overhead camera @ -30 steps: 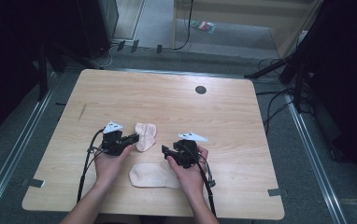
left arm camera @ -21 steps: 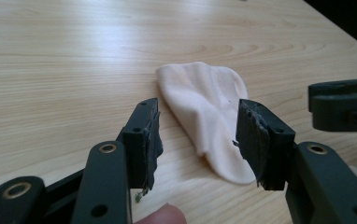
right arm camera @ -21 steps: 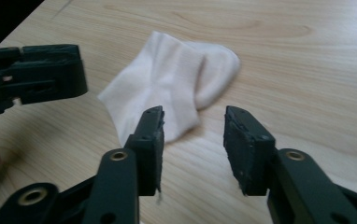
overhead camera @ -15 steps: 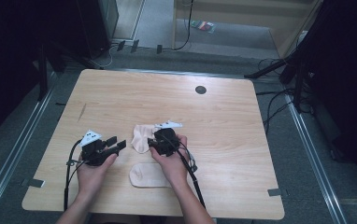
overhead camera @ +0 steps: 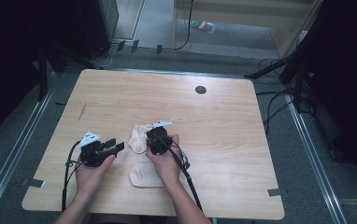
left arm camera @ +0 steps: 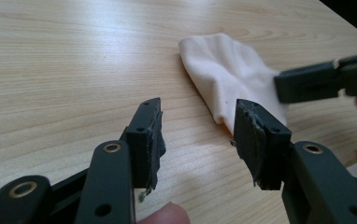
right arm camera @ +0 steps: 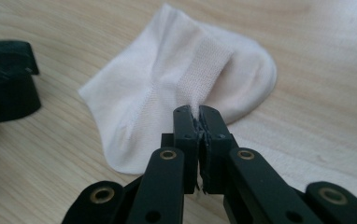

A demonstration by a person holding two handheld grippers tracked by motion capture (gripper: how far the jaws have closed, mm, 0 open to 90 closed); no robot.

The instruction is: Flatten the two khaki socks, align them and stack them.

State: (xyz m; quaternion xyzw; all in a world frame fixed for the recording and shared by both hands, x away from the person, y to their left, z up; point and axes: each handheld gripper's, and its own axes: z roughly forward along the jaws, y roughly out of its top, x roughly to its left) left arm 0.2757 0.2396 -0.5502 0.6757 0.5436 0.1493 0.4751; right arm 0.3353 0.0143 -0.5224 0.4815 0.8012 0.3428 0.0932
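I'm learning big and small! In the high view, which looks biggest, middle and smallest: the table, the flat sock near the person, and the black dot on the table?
1. Table, by far the largest.
2. Flat sock.
3. Black dot, the smallest.

We see bare table [overhead camera: 120, 98] ahead and to both sides, open for passing. Close in, two socks [overhead camera: 138, 138] [overhead camera: 145, 175] crowd the middle, and our left gripper [overhead camera: 117, 146] sits just beside the upper one.
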